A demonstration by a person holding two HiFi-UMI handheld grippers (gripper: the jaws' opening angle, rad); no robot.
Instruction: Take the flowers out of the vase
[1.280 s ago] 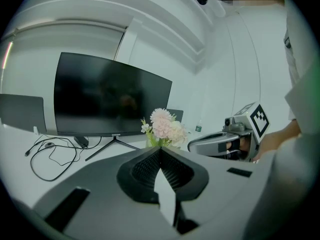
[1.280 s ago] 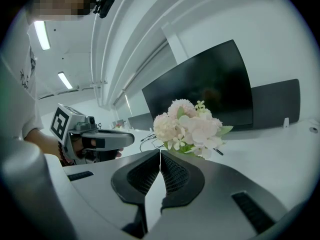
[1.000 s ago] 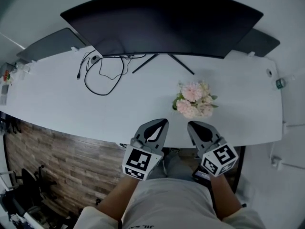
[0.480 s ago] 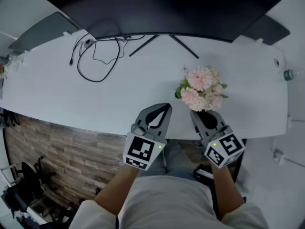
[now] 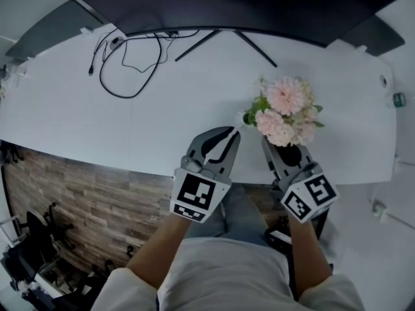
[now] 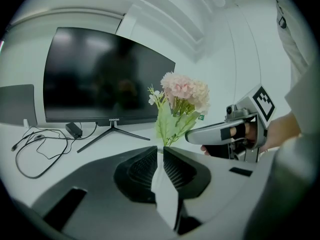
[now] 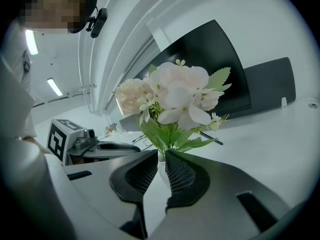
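Observation:
A bunch of pink and white flowers (image 5: 285, 109) with green leaves stands on the white table (image 5: 97, 122) near its front edge. The blooms hide the vase from above. My left gripper (image 5: 232, 131) reaches in from the left, its tips beside the leaves. Its jaws have just been opening and stand a narrow slit apart with nothing between them (image 6: 161, 151). My right gripper (image 5: 272, 146) sits under the blooms. Its jaws have also just been opening, and the white vase (image 7: 161, 166) shows through their gap, just ahead of the tips (image 7: 161, 154). I cannot tell whether they touch it.
A wide black monitor (image 5: 227, 5) on a thin stand fills the back of the table. A black cable (image 5: 130, 63) loops at the back left. Grey panels (image 5: 45, 31) flank the monitor. Wooden flooring (image 5: 71, 193) lies below the table's front edge.
Both grippers have moved forward to the bouquet: the left tips now sit at the leaves and the right tips under the blooms. The flowers stand where they were.

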